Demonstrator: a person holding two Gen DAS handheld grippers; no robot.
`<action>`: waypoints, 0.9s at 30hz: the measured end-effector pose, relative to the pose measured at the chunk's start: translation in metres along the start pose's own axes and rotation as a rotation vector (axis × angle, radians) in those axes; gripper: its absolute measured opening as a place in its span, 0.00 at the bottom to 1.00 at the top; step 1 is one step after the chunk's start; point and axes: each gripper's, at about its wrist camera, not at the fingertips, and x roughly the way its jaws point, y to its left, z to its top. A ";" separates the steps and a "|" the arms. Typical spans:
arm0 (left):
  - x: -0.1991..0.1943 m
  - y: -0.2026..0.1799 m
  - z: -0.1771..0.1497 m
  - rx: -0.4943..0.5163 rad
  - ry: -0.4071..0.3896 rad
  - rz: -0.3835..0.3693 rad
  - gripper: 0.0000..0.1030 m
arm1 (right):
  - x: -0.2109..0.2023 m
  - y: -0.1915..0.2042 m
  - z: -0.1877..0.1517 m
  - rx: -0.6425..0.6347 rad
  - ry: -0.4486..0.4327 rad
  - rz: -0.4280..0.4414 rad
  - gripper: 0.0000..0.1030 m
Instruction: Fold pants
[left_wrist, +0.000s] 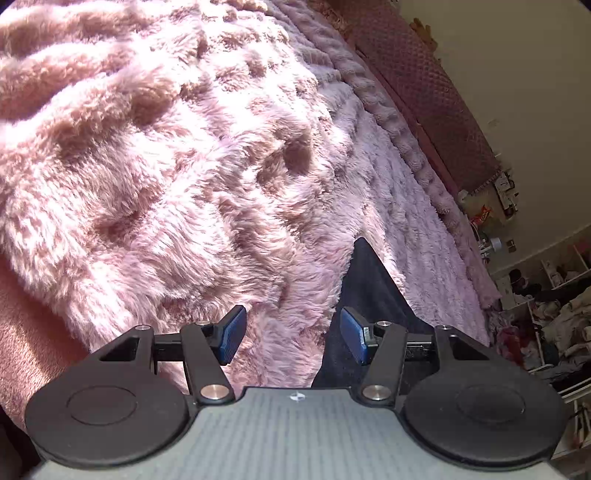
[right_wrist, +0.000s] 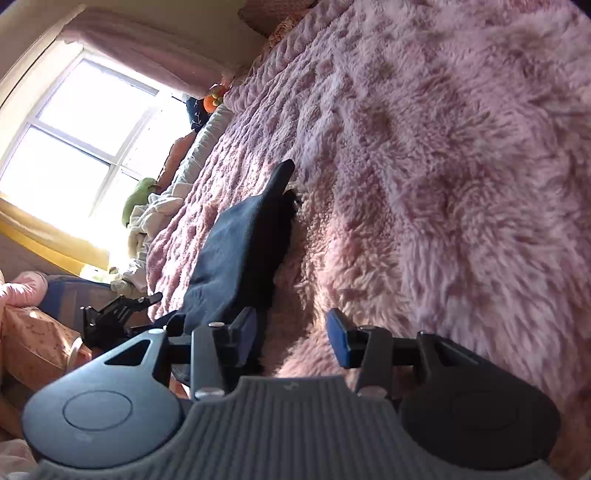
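A home bedroom: fluffy pink bedspread (right_wrist: 443, 147), sunlit window (right_wrist: 85, 122), quilted headboard (left_wrist: 424, 92), cluttered shelves (left_wrist: 546, 295).

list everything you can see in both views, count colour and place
pants: 1, dark navy, lying on the blanket near the bed's edge
blanket: 1, pink, fluffy, covering the bed
window: 1, bright, upper left of right wrist view
green toy: 1, green, by the window beside the bed
shelves: cluttered, white, far right of left wrist view
left gripper: 1, black with blue pads, open, over the blanket
right gripper: 1, black with blue pads, open, nothing between its pads
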 end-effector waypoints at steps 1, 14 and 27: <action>-0.015 -0.029 -0.019 0.107 -0.053 0.107 0.64 | -0.012 0.015 -0.004 -0.094 -0.007 -0.070 0.43; -0.022 -0.210 -0.213 0.207 -0.087 0.509 0.78 | -0.054 0.137 -0.091 -0.499 0.058 -0.354 0.44; -0.030 -0.252 -0.279 0.318 -0.094 0.632 0.75 | -0.062 0.137 -0.132 -0.530 0.125 -0.356 0.42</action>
